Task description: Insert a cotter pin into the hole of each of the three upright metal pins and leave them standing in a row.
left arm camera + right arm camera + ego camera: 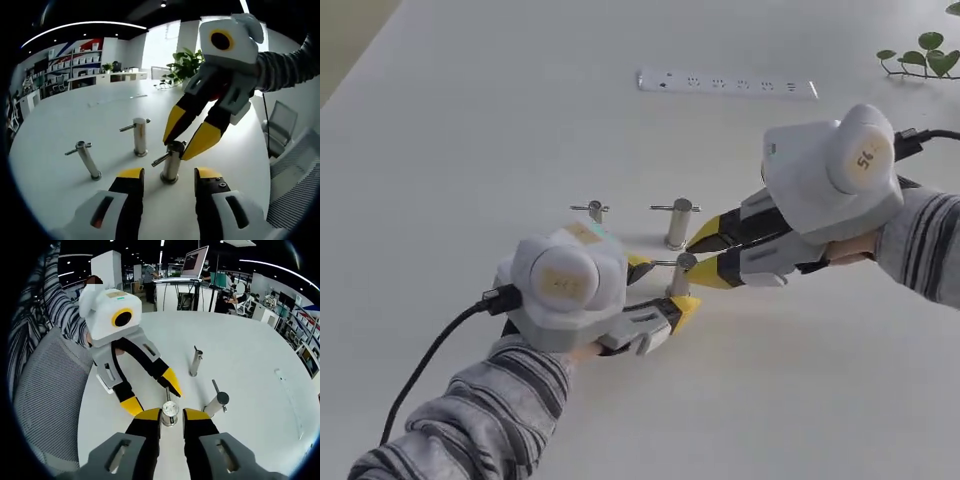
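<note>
Your left tongs [169,174] gape astride near upright steel pin [171,167] on white desk [520,120]; right tongs [171,415] flank its head, hold unclear. Steady base; seat thin cotter pin [160,160] level.

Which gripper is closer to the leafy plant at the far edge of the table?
Right. The right gripper is on the same side as the plant; the left gripper sits across the nearest metal pin, farther away.

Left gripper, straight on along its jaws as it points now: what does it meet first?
The nearest upright silver metal pin, standing just ahead, in line with the gap between the left gripper's open jaws. Beyond it, probably the right gripper's yellow tips at the pin's top.
</note>
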The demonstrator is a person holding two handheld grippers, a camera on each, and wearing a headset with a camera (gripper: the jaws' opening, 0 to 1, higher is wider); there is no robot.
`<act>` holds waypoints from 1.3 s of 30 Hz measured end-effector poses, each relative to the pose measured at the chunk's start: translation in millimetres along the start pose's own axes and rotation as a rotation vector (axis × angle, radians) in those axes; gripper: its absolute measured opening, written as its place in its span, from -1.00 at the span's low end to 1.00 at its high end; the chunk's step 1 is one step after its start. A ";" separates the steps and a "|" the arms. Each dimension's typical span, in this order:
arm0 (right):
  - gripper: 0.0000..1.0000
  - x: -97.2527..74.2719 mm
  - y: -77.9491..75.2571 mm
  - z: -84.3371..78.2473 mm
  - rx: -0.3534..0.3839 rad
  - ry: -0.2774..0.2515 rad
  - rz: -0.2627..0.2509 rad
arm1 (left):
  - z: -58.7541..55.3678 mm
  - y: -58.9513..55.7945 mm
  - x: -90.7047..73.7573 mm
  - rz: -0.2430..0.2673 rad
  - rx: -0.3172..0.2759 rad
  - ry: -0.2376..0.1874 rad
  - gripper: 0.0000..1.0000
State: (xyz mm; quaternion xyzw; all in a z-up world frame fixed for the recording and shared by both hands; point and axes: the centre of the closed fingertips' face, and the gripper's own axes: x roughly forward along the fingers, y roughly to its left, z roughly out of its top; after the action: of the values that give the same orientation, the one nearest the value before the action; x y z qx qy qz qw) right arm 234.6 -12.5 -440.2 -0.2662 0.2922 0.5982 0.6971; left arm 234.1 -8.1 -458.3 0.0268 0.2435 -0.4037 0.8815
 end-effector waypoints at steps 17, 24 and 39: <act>-0.82 10.5 2.0 -2.6 0.017 -0.004 0.008 | 15.1 -0.3 -34.0 0.038 0.057 -0.014 0.14; -0.83 10.2 2.4 -2.1 0.025 -0.011 0.020 | 15.0 4.9 -43.3 0.058 0.040 -0.018 0.26; -0.84 -4.4 -15.0 -17.7 0.044 0.013 -0.015 | 21.6 26.7 -59.4 0.117 0.011 -0.058 0.59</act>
State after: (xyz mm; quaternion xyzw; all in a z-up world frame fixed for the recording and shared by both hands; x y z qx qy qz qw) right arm 247.4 -30.4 -448.9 -0.2568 0.3076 0.5849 0.7052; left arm 229.3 46.1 -416.6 0.0342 0.2134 -0.3536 0.9101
